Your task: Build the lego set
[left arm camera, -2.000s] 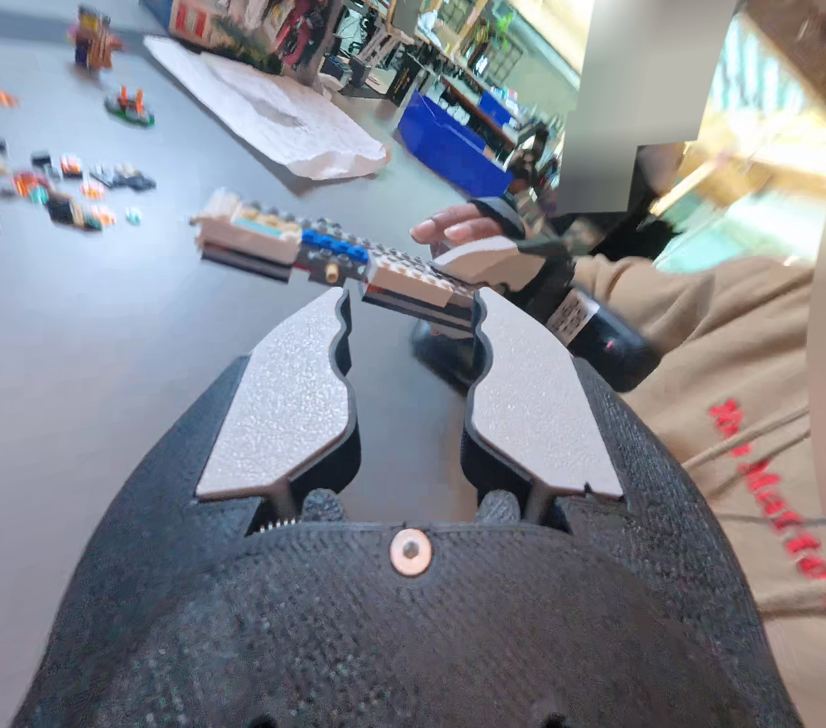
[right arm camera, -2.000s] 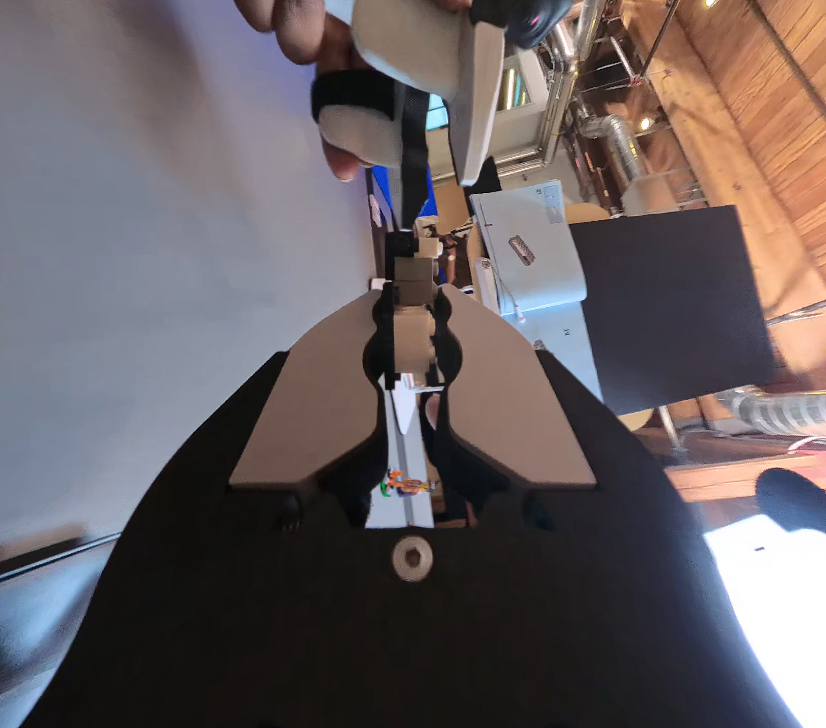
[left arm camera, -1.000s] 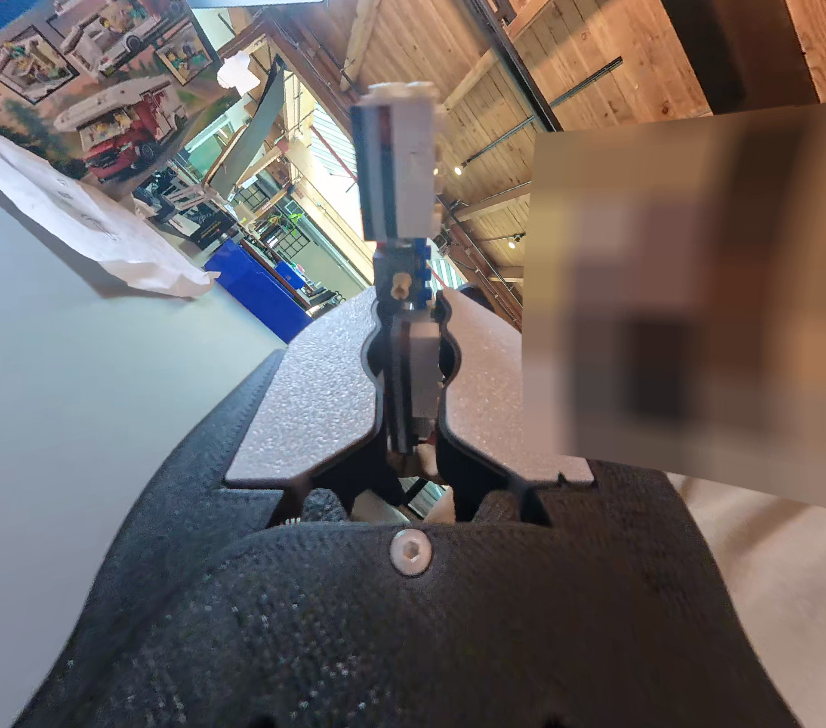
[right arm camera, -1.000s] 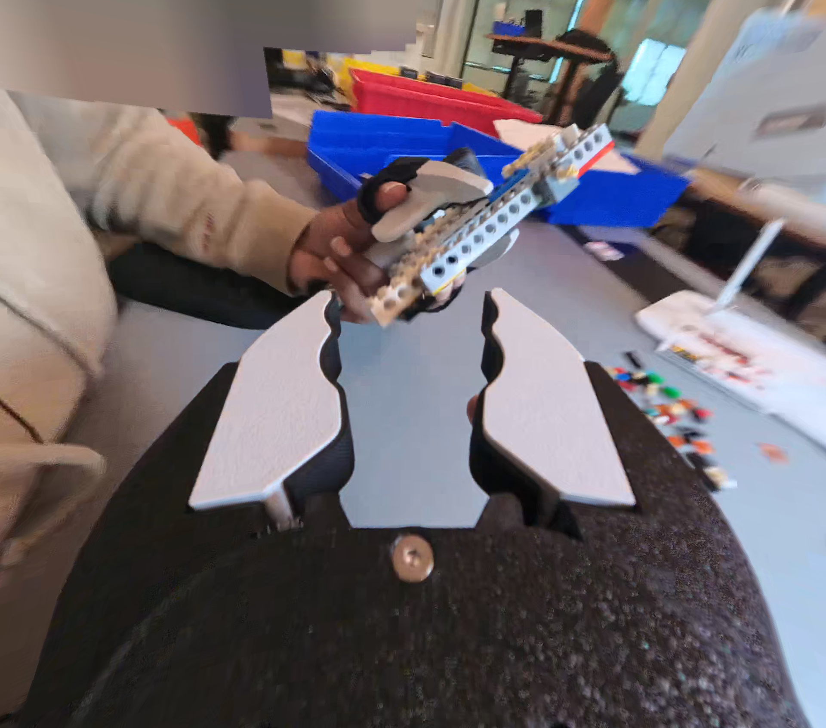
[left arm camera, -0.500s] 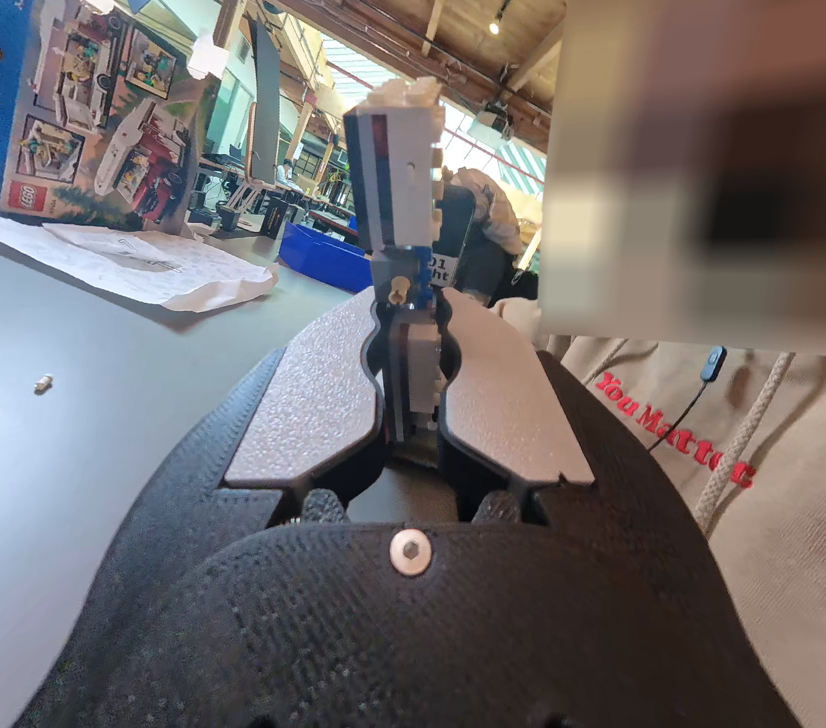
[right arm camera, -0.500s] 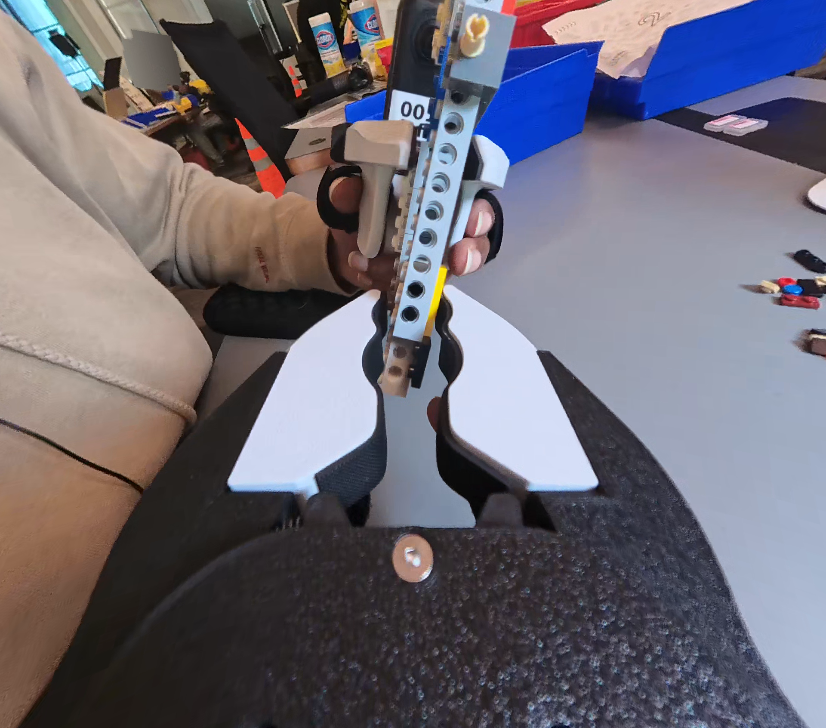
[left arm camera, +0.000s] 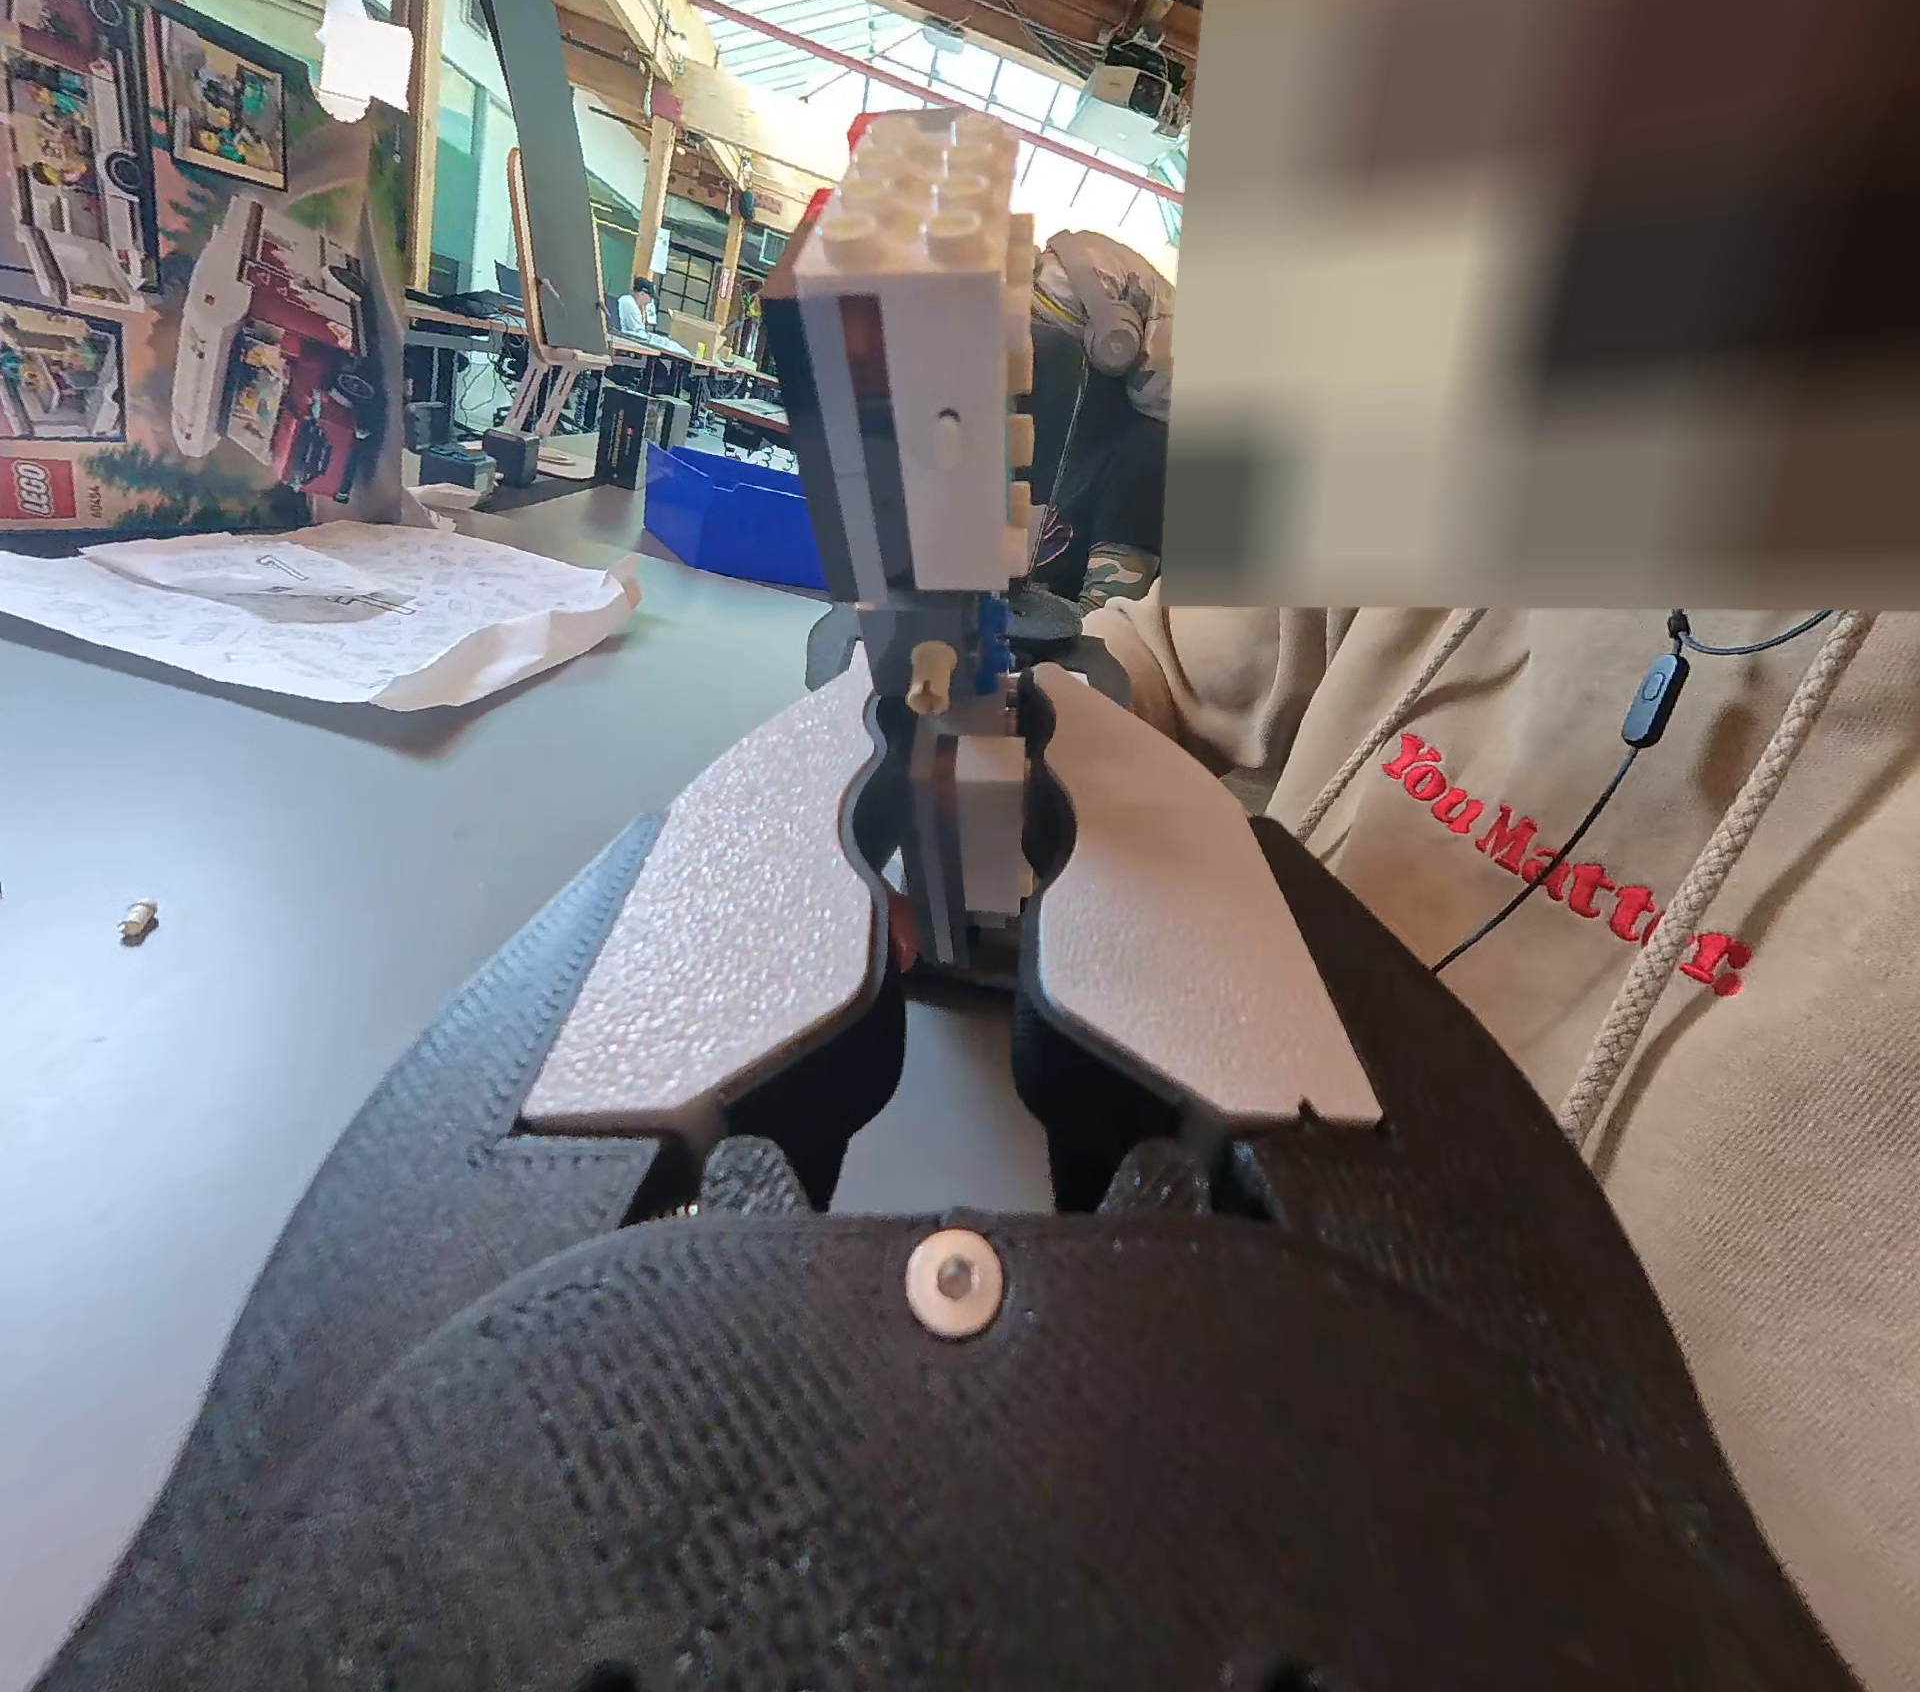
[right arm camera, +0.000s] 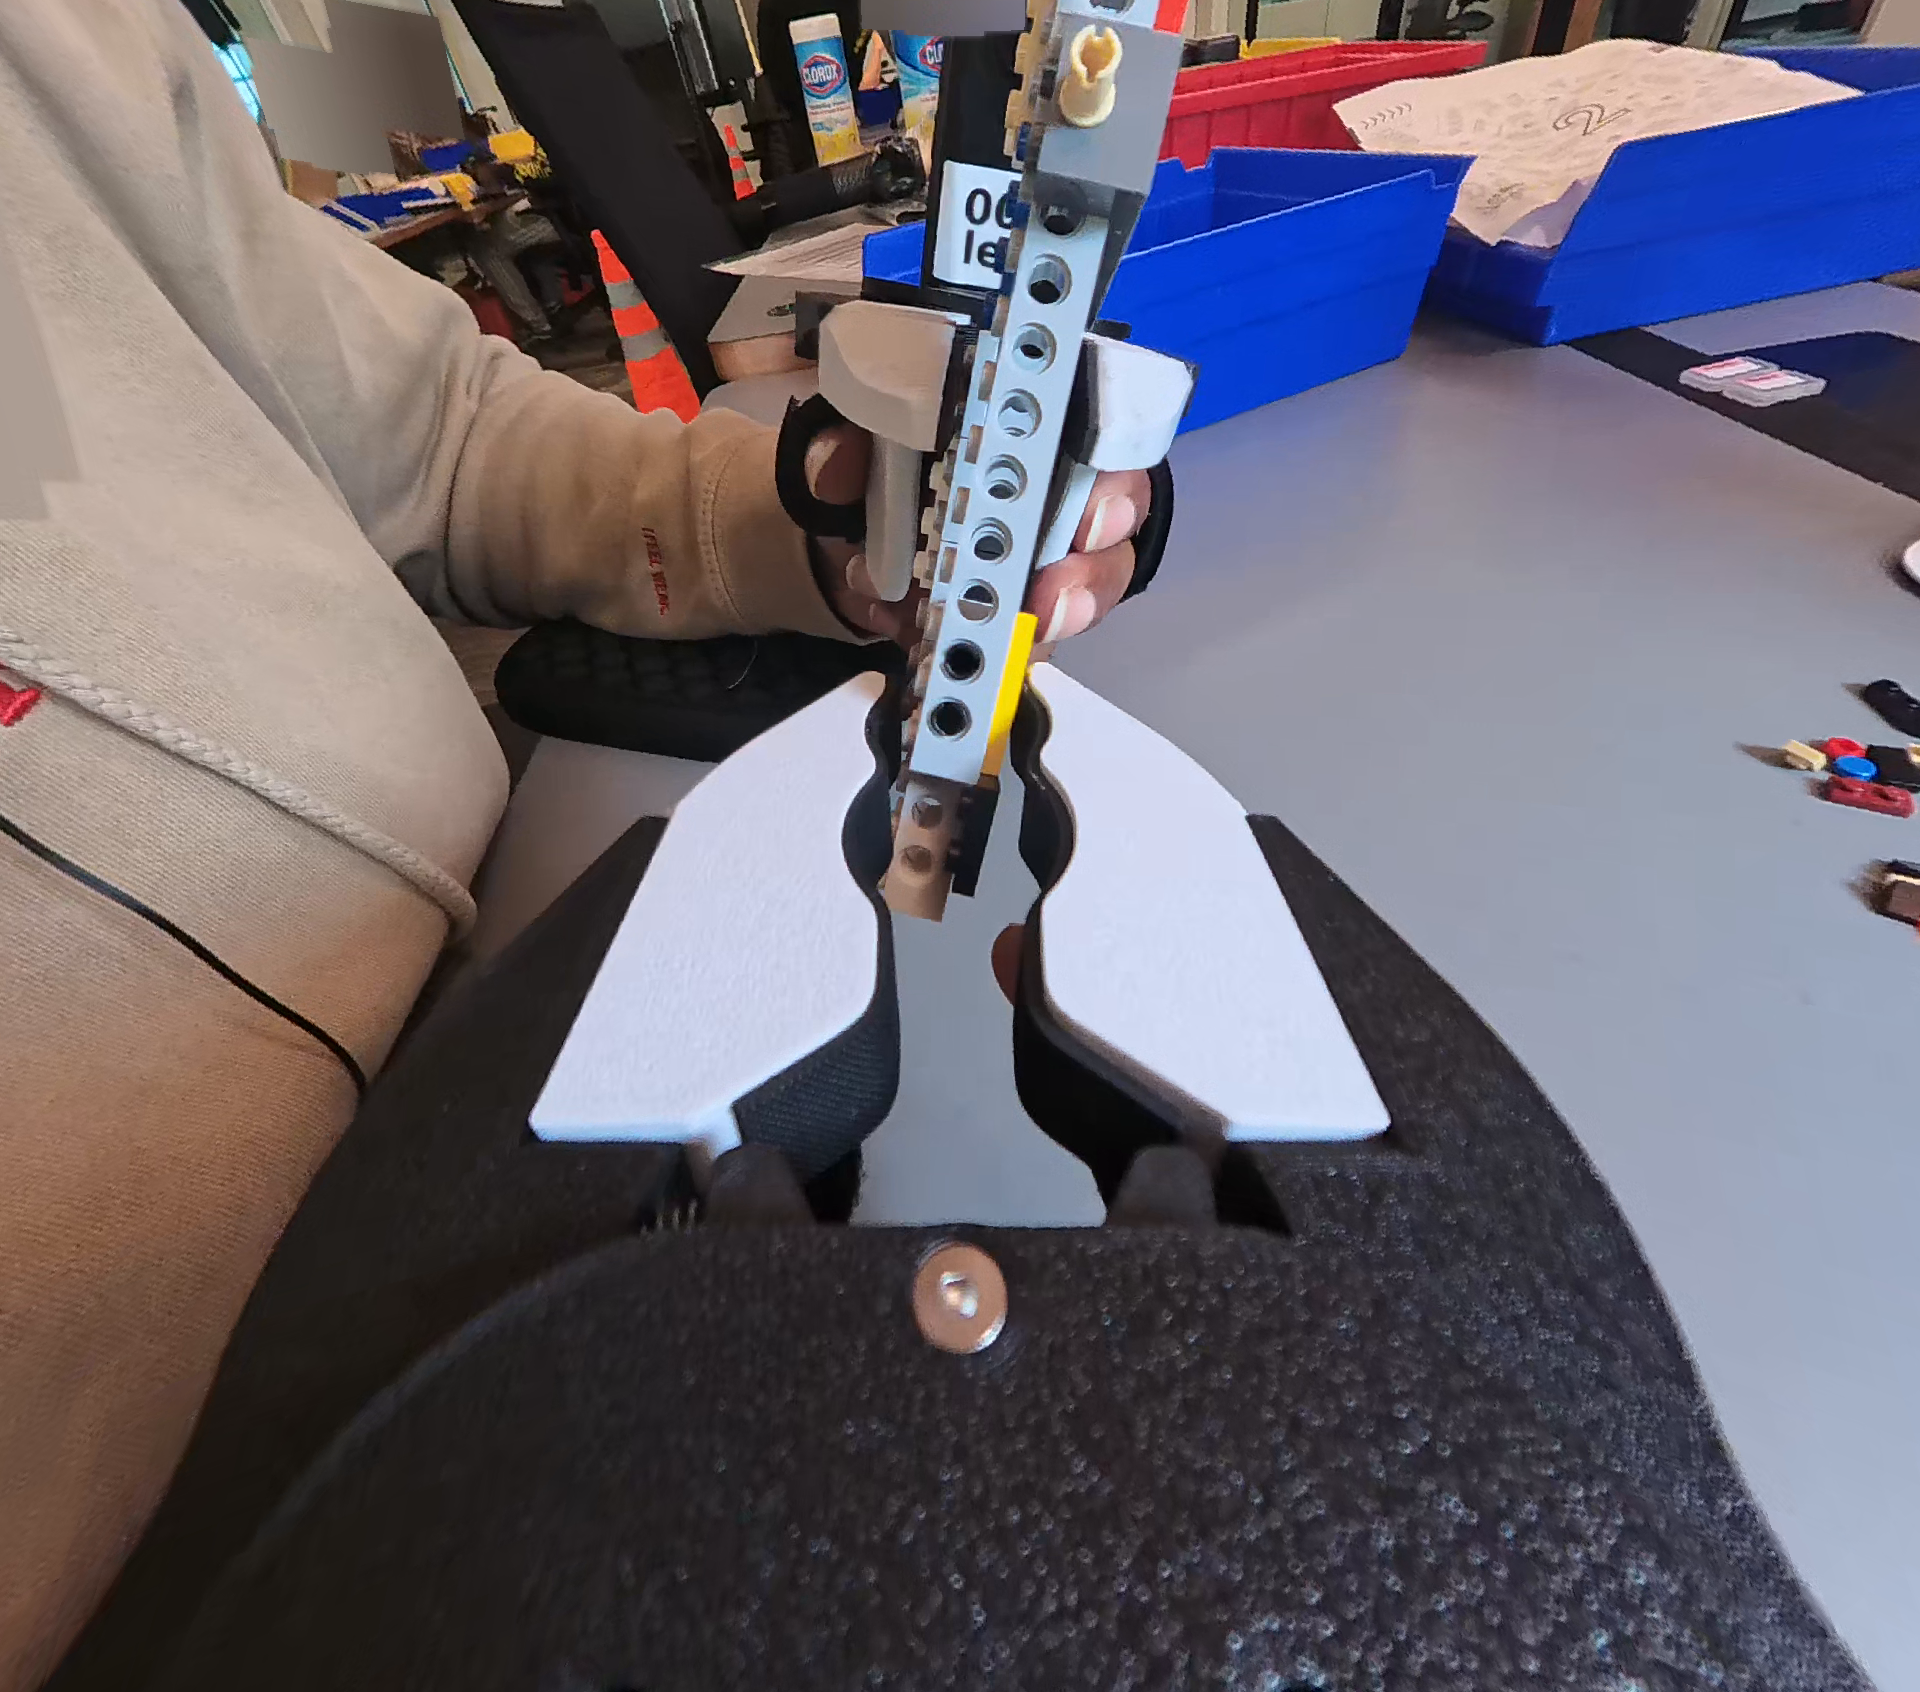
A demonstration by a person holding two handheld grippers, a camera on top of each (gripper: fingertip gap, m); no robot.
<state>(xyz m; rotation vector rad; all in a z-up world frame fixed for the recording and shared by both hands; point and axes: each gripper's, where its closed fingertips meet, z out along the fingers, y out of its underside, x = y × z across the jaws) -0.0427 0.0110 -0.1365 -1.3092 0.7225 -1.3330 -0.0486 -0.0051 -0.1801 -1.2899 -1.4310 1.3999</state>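
Note:
A long lego assembly (left arm camera: 914, 416) of grey, white, blue and red pieces stands upright. My left gripper (left arm camera: 951, 707) is shut on its lower part, and a white studded block tops it. In the right wrist view the same assembly (right arm camera: 1023, 416) is a grey holed beam with a tan pin (right arm camera: 1086, 73) and a yellow strip. Its near end sits between the fingers of my right gripper (right arm camera: 961, 697), which are closed against it. The left gripper's fingers (right arm camera: 888, 395) clamp the beam farther up, with a hand behind them.
A lego box (left arm camera: 156, 240) and a crumpled white paper sheet (left arm camera: 312, 603) lie at the table's far left. A small tan pin (left arm camera: 138, 918) lies loose. Blue bins (right arm camera: 1299, 240) and loose small pieces (right arm camera: 1860, 780) are on the right. A person's beige sleeve (right arm camera: 468, 447) is at the left. My hands' fingertips stand some 4 cm from each other.
The left gripper took the assembly from the right gripper and turned it upright. The right gripper opened, then closed on its near end. In the last half second the assembly only tilted slightly.

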